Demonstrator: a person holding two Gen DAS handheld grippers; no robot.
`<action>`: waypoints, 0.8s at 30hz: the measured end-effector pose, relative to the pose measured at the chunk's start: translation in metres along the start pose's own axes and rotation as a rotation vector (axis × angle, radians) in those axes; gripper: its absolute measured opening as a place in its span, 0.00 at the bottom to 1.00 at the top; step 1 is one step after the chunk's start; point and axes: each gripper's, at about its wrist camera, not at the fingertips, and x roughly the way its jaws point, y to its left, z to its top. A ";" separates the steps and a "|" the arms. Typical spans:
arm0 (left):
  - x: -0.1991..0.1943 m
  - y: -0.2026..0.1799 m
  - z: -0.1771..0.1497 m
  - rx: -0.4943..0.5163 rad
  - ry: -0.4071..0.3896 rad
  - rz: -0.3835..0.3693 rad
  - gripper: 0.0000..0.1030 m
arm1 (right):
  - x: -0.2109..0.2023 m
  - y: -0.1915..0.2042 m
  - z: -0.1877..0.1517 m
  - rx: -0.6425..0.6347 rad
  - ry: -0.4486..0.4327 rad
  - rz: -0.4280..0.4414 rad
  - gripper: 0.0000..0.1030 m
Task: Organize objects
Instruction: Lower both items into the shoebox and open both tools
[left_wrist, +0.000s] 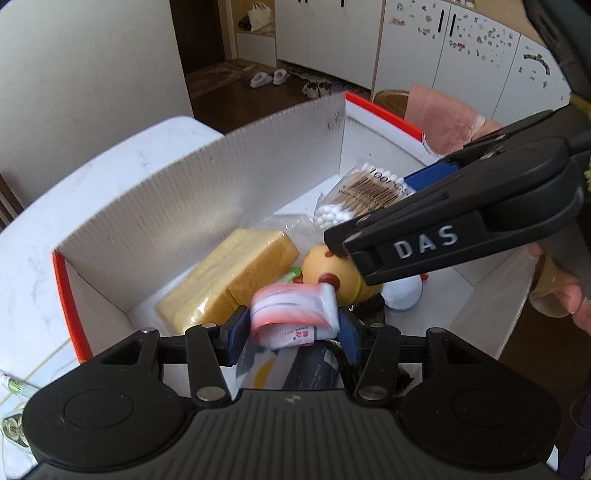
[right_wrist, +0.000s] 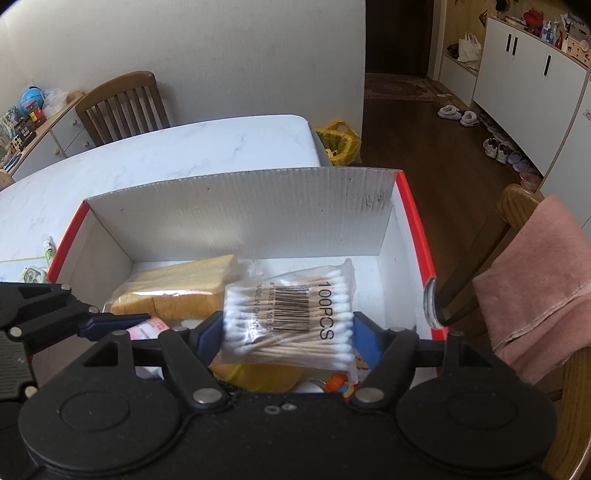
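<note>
A white cardboard box with red rim (left_wrist: 207, 192) (right_wrist: 240, 206) stands on the marble table. Inside lie a bread pack (left_wrist: 229, 277) (right_wrist: 173, 288), a yellow toy (left_wrist: 332, 269) and a white round object (left_wrist: 402, 291). My left gripper (left_wrist: 293, 332) is shut on a red-and-white folded packet (left_wrist: 295, 310) over the box's near end. My right gripper (right_wrist: 288, 332) is shut on a clear pack of cotton swabs (right_wrist: 291, 317) (left_wrist: 369, 192) and holds it above the box's right part. The left gripper also shows in the right wrist view (right_wrist: 110, 321).
A wooden chair with a pink towel (right_wrist: 535, 288) stands right of the box. A clear jar's mouth (right_wrist: 432, 306) shows at the box's right rim. Small items (left_wrist: 14, 406) lie on the table (right_wrist: 166, 155) left of the box. Another chair (right_wrist: 122, 107) stands behind.
</note>
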 end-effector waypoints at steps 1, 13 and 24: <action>0.001 0.000 -0.001 -0.003 0.006 -0.006 0.49 | -0.001 -0.001 -0.001 0.001 0.001 0.000 0.71; -0.011 0.000 -0.005 -0.007 -0.007 -0.038 0.61 | -0.013 -0.009 -0.008 0.029 -0.016 0.001 0.74; -0.039 0.004 -0.014 -0.018 -0.055 -0.061 0.65 | -0.043 -0.002 -0.013 0.035 -0.051 0.032 0.75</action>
